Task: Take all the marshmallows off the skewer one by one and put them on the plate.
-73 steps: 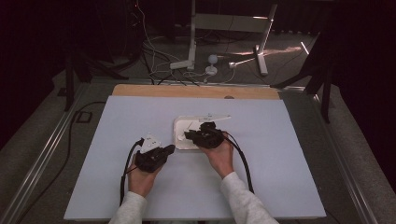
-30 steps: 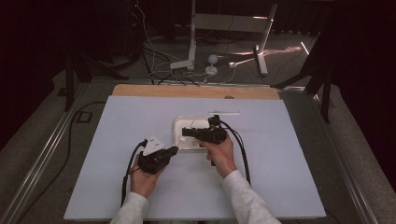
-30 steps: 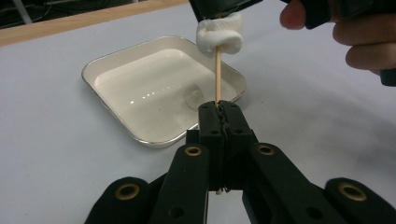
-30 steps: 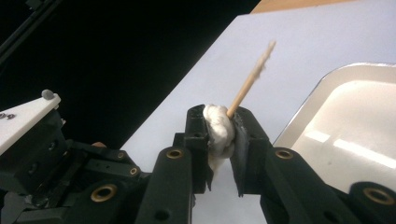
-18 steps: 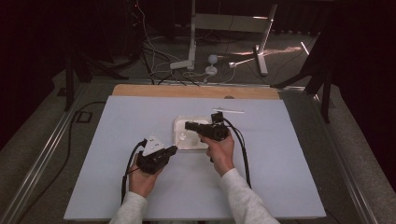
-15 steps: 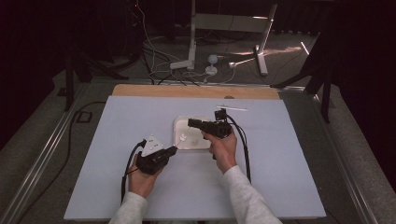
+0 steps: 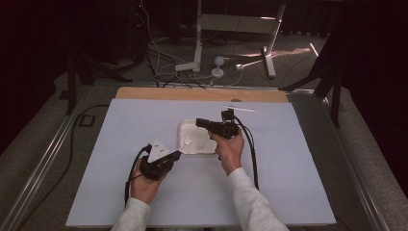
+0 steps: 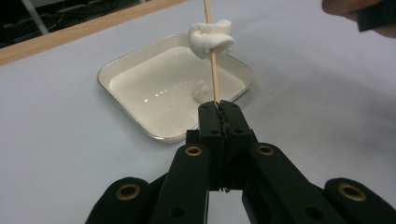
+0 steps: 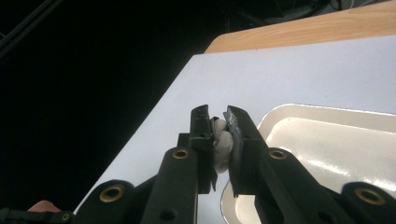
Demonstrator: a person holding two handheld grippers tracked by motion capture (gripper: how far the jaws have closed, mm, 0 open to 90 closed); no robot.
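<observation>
Pale table point(image 7: 120, 144), left claw point(image 8: 218, 108) clamps skewer point(image 8: 213, 70); right claw point(image 9: 218, 116) pinches marshmallow point(image 9: 222, 147) over tray point(image 9: 327, 140)

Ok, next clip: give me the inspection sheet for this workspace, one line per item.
Surface: pale blue board on a wooden table.
Job's things: white tray with one marshmallow lying in it; skewer with a marshmallow threaded on it.
Clutter: a spare skewer at the board's far edge.
Grippers: left tongs shut on the skewer; right tongs shut on a marshmallow.
Cables: one trails from each gripper.
Surroundings: dark room, stand legs and loose wires on the floor.
</observation>
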